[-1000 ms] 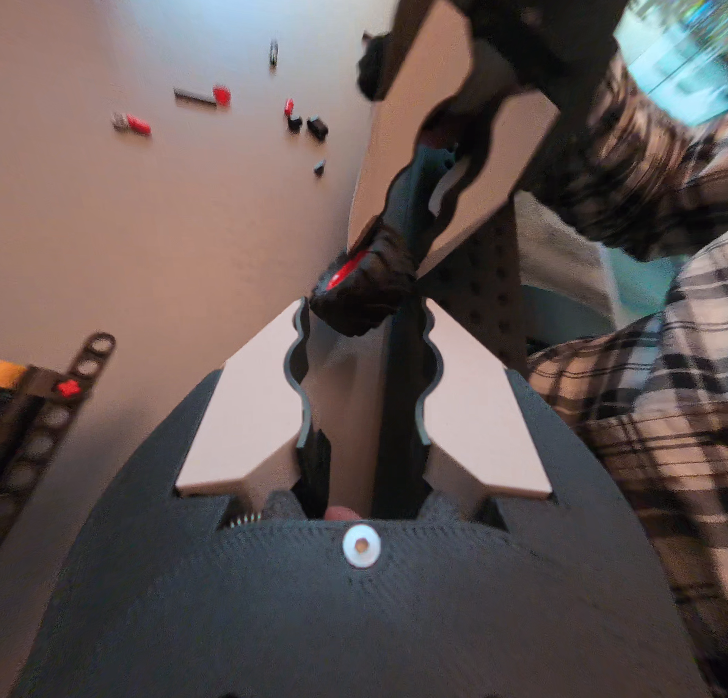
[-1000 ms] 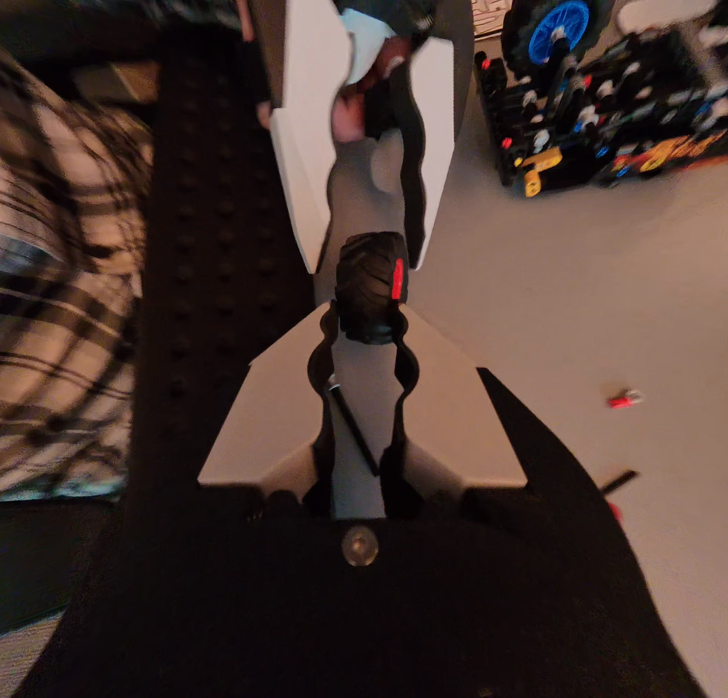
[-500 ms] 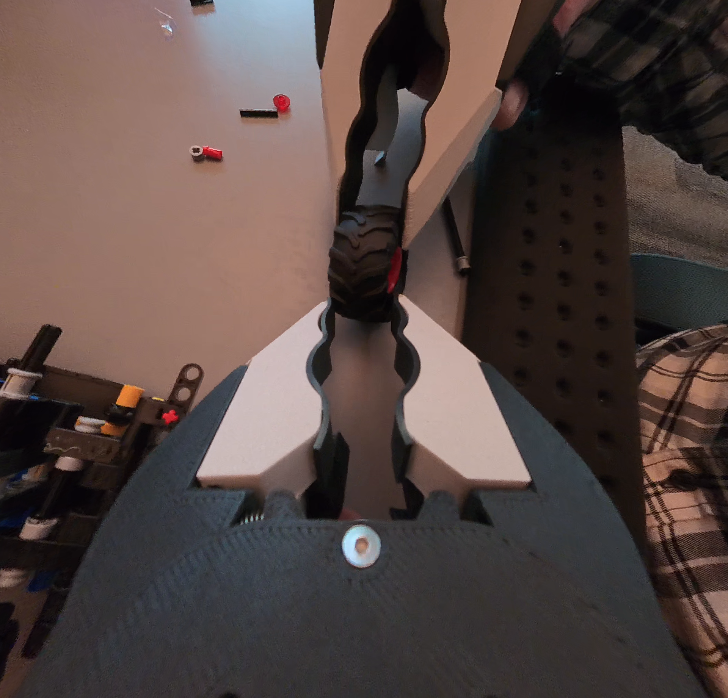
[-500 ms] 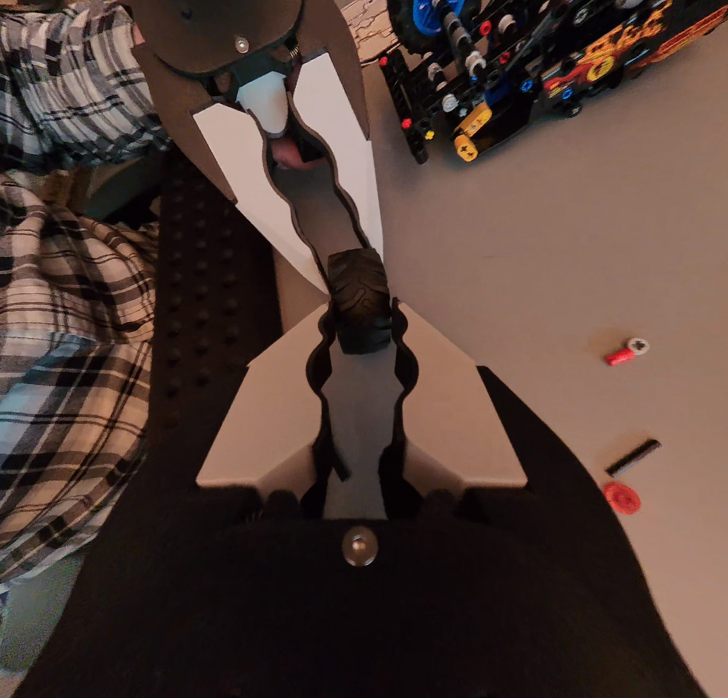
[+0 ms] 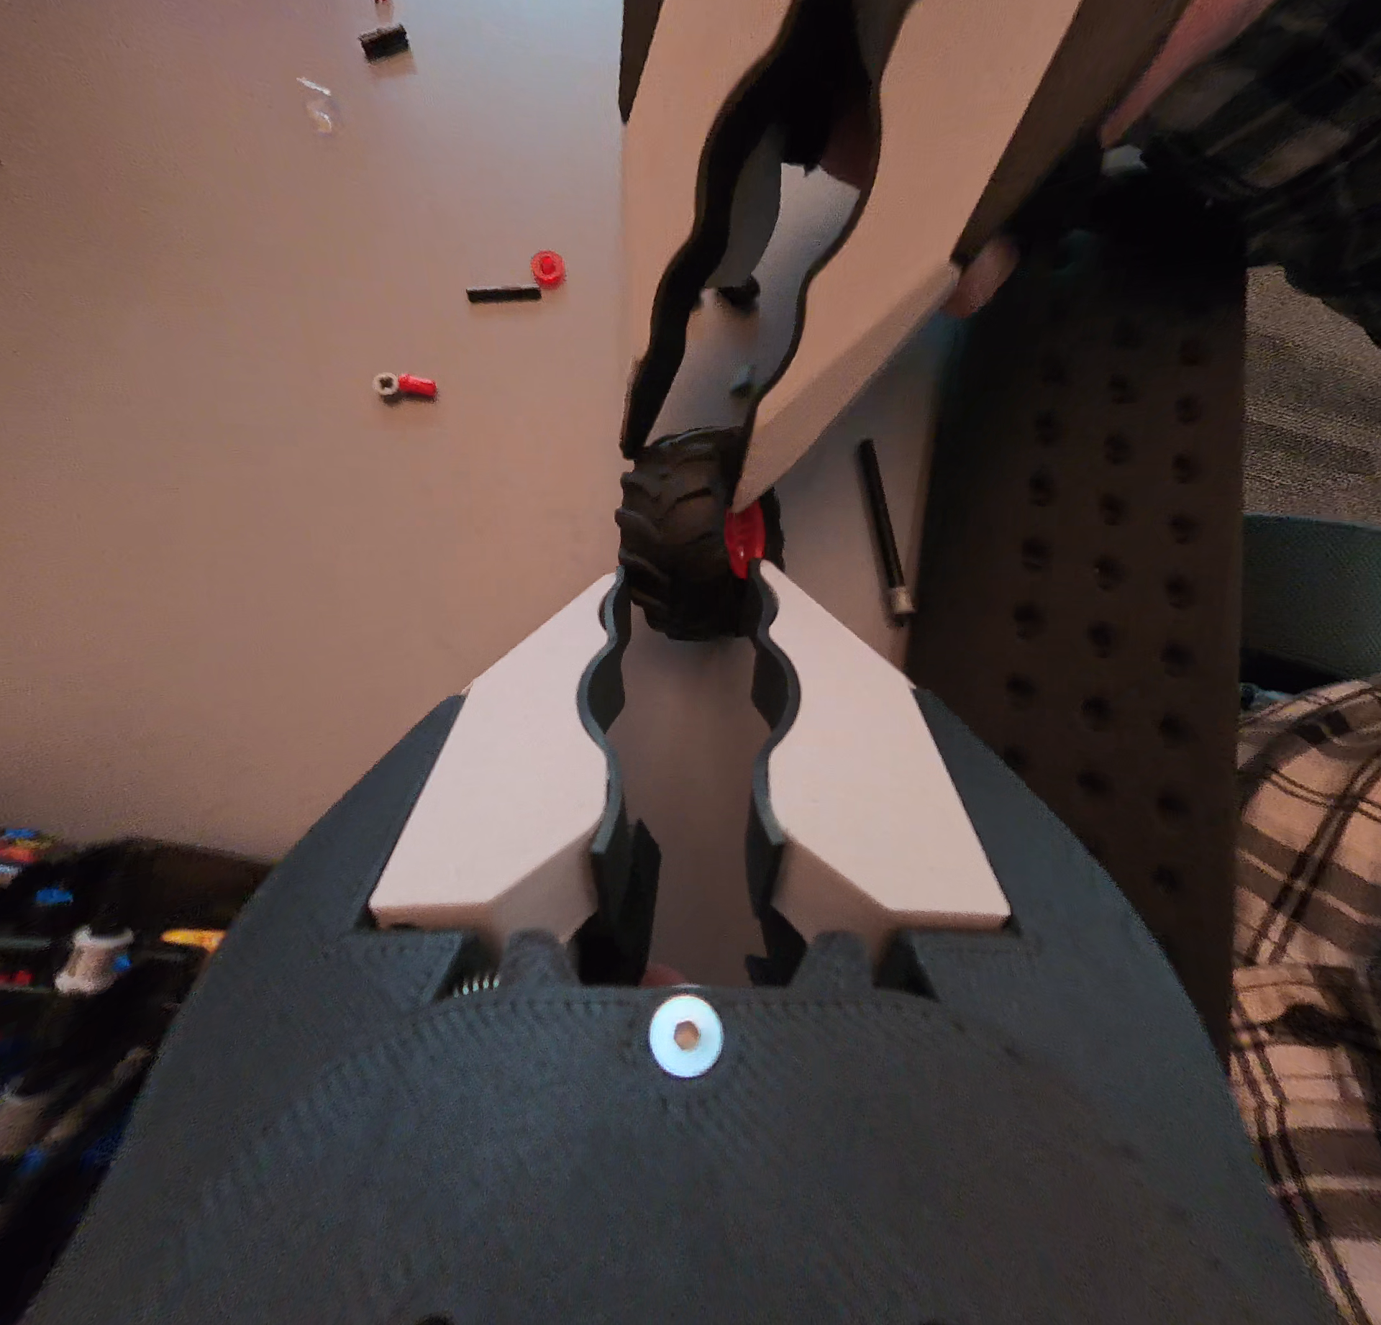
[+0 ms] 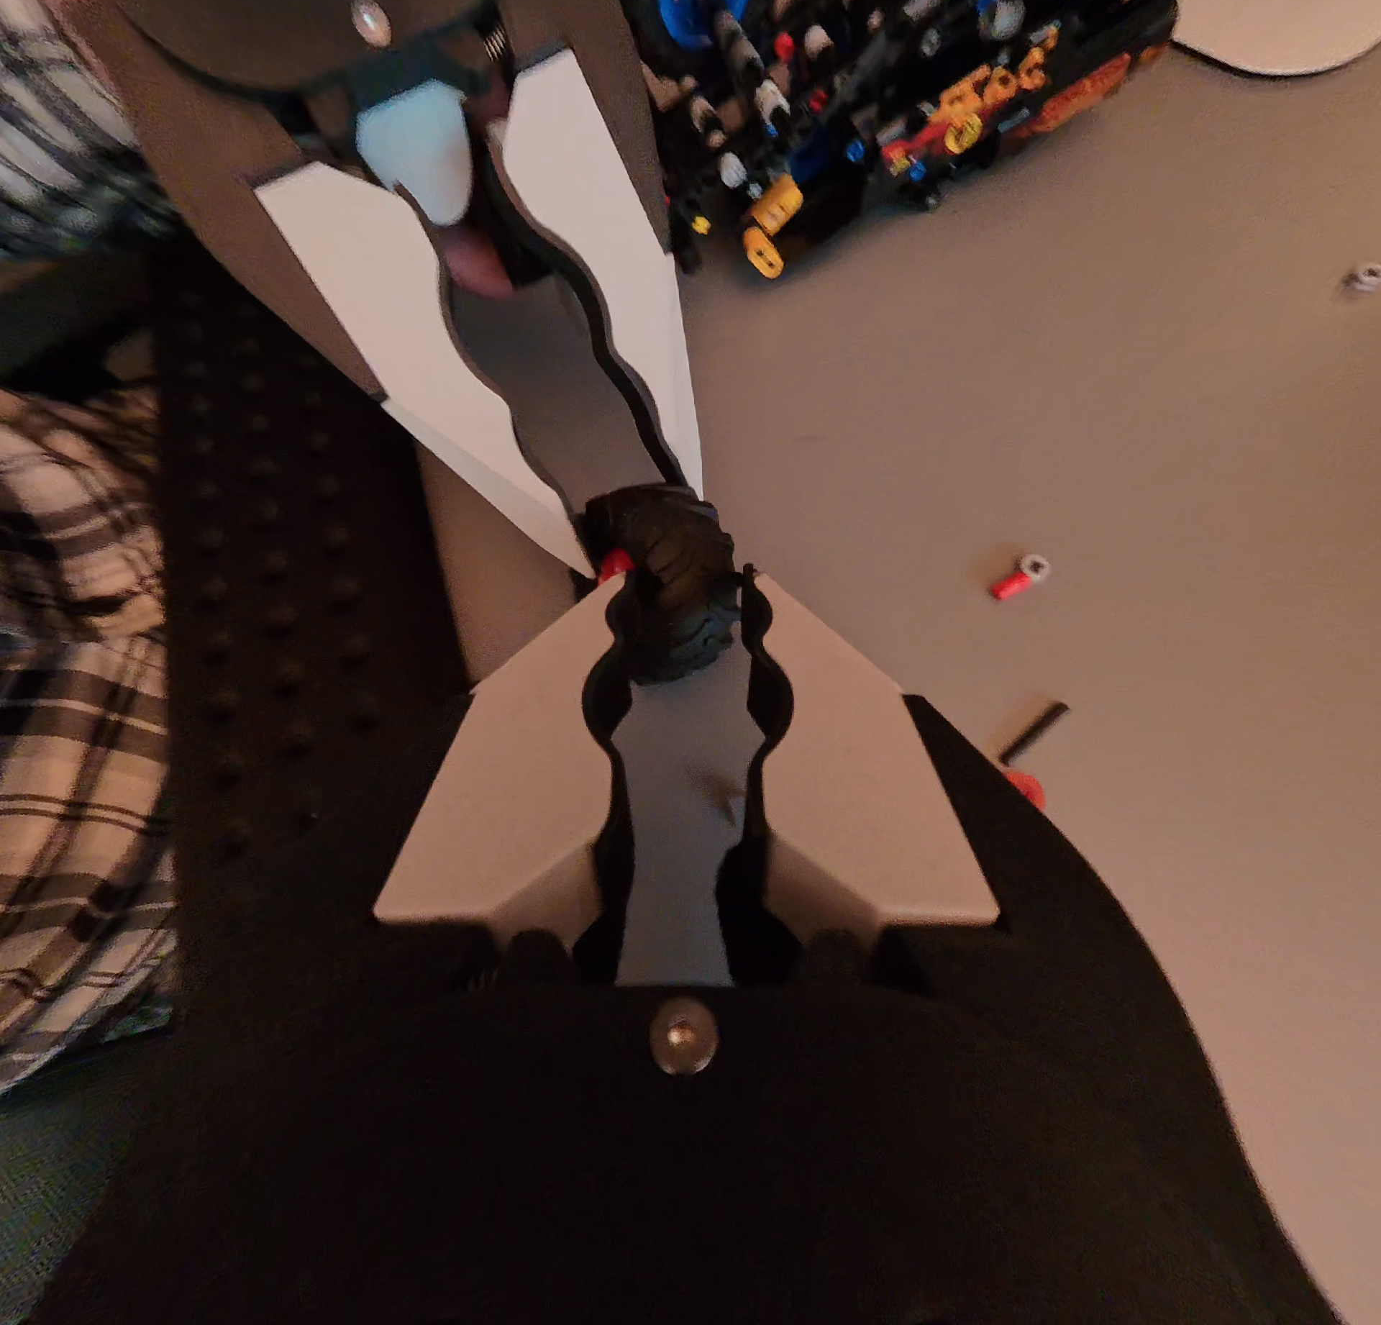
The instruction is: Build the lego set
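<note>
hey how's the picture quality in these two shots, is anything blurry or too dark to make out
Left wrist view: warm, dim light; the black tire between the tongs is fairly sharp, while the lego vehicle at the lower left edge is smeared. Right wrist view: the right tongs body is nearly black, the vehicle is slightly soft, and the wide lens bends the frame edges.

tyre [image 6: 676, 590] tilted, red hub now leftward; lego vehicle [image 6: 919, 93] slid up-frame
</note>
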Available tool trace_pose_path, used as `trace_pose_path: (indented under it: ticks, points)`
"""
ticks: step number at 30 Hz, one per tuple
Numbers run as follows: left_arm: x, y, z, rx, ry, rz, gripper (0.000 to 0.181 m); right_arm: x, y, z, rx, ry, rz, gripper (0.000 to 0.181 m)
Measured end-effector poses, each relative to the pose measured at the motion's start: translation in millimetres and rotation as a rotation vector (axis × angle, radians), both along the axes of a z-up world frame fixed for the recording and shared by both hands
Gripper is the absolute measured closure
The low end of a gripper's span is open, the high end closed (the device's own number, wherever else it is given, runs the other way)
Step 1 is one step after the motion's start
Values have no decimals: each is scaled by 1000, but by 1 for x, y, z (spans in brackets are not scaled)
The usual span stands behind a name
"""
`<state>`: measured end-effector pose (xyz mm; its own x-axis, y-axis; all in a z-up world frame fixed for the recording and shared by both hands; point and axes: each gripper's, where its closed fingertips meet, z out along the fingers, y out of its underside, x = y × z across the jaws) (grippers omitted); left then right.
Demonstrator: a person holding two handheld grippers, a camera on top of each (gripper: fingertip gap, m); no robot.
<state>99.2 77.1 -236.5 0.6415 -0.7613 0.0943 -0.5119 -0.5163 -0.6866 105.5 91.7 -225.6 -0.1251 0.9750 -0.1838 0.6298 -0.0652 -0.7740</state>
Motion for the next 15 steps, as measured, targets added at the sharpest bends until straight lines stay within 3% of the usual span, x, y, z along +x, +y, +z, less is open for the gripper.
trace_pose_path:
  ticks: [7, 15]
  points:
    - [6, 23, -7, -20, 105, 41, 147, 6, 18, -13, 10, -93, -45, 158]
    - [-1, 21, -11, -81, -40, 133, 147, -6, 20, -9, -108, -53, -28, 163]
